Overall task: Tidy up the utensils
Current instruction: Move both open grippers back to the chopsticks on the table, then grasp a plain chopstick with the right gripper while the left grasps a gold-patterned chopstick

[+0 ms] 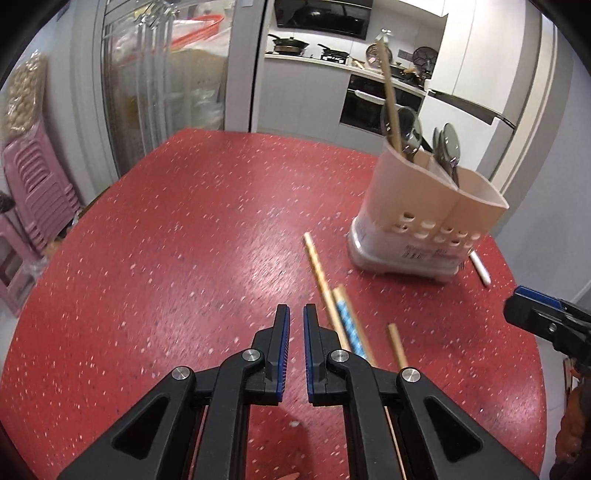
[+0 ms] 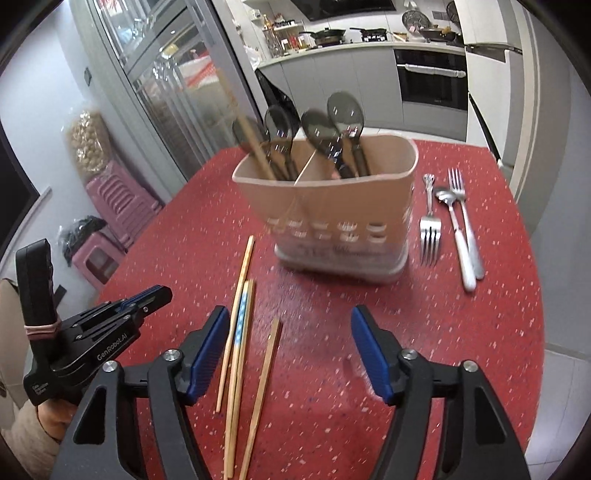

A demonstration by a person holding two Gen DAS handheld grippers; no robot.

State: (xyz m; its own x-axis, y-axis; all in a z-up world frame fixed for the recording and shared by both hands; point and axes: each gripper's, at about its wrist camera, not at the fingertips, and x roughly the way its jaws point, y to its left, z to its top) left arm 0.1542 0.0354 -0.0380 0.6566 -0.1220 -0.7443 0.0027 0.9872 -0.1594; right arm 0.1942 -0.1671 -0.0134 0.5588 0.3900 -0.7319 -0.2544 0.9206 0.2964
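Utensils lie scattered on a red speckled counter (image 2: 480, 332) around a beige two-compartment holder (image 2: 332, 206) standing upright near the far side. Dark spoons (image 2: 345, 110) stand bowl-up in both compartments; one wooden chopstick (image 1: 388, 88) leans out of the left compartment. Four loose chopsticks (image 2: 240, 332) lie flat on the counter in front of the holder, one of them with a blue patterned section (image 1: 349, 321). To the right of the holder, apart from it, lie two forks (image 2: 430, 229) and a small spoon (image 2: 456, 232) with a white handle.

Left hand-held gripper (image 1: 295, 317): jaws drawn nearly together with only a narrow gap, nothing between the blue pads, poised above the counter just left of the loose chopsticks. Right hand-held gripper (image 2: 290, 325): jaws spread wide, nothing clamped; in its own view the loose chopsticks lie on the counter below, near its left finger (image 2: 212, 339).

Room: a kitchen. Behind the counter run grey cabinets, a built-in oven (image 2: 430, 81) and a worktop carrying pans beneath a dark extractor hood (image 1: 321, 16). A glass sliding door (image 1: 162, 81) stands at left, with stacked pink plastic stools (image 1: 37, 192) against the wall beside it
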